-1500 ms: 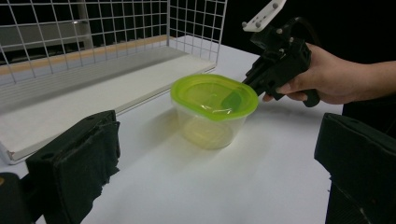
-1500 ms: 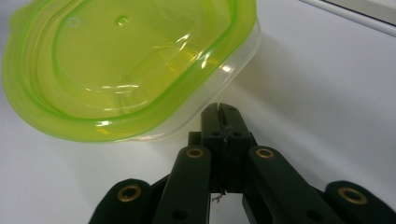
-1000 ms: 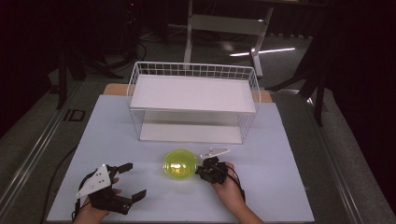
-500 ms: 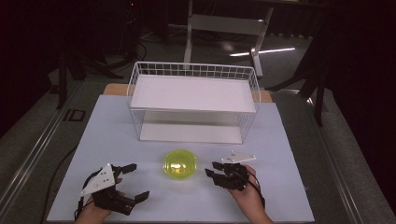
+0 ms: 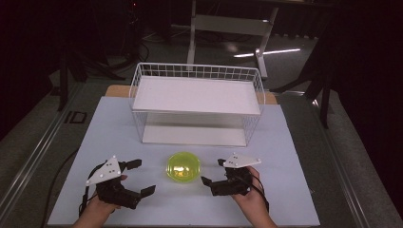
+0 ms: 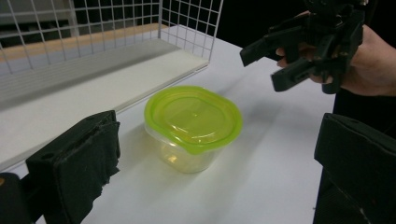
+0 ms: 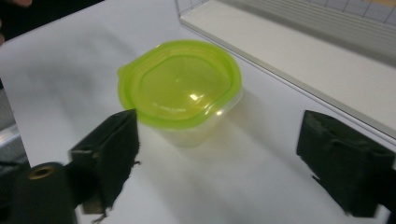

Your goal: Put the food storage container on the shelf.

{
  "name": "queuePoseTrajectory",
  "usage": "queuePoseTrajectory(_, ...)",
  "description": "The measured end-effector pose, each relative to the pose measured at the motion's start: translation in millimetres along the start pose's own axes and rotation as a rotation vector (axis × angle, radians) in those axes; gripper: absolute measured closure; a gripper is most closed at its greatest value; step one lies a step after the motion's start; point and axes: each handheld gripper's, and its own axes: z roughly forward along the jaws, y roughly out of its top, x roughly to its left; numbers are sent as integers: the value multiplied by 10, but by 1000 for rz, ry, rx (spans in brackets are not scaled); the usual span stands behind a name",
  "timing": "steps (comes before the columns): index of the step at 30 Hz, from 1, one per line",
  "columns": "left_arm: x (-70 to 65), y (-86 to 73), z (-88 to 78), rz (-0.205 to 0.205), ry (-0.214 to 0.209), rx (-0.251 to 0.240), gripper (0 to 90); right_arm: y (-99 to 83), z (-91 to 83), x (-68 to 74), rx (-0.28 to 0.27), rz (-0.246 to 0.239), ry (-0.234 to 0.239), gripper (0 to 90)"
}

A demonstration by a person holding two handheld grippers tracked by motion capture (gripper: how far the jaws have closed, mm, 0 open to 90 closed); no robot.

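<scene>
Flanking the lidded tub on the desk, both tools, left and right, gape wide and empty, the right's jaws having just been opening, seemingly to leave it free-standing.

No legible text anywhere (no labels, brands, numbers)

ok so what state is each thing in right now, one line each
container: upright on the table, green lid shut on it, nothing touching it
left tool: open, empty, off to the container's left
right tool: jaws have just been opening, now wide, nothing between them, clear of the container
wire rack: upright behind the container, both shelves bare
table: white top, carrying the rack and container
</scene>
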Motion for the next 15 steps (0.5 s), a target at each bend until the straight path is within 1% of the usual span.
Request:
queuePoseTrajectory(2,19,29,35,-4,-2,10,10,32,9,-37,-18,7,7,191)
queuePoseTrajectory(3,35,41,52,-2,3,11,11,49,9,-48,-29,-2,-4,206)
queuePoseTrajectory(4,56,50,68,-12,-7,5,11,69,12,-56,-33,-17,-13,219)
queuePoseTrajectory(5,83,59,82,-33,-22,1,11,94,16,-65,-35,-22,-1,217)
queuePoseTrajectory(6,108,69,97,-50,-25,-3,10,115,19,-76,-46,-20,1,217)
queuePoseTrajectory(7,133,80,115,-68,-30,-4,10,136,24,-87,-53,-19,-7,217)
queuePoseTrajectory(8,157,94,135,-86,-29,-2,11,158,31,-100,-50,-10,-3,211)
queuePoseTrajectory(9,179,109,158,-103,-23,5,10,181,46,-117,-38,5,1,195)
queuePoseTrajectory(10,196,124,182,-119,-25,9,10,200,62,-137,-26,22,2,191)
queuePoseTrajectory(11,206,141,206,-121,-21,15,11,216,74,-153,-27,32,-5,192)
queuePoseTrajectory(13,203,178,253,-108,6,33,10,243,99,-180,-14,61,-7,179)
queuePoseTrajectory(15,195,207,295,-94,11,52,10,255,132,-193,6,90,-6,175)
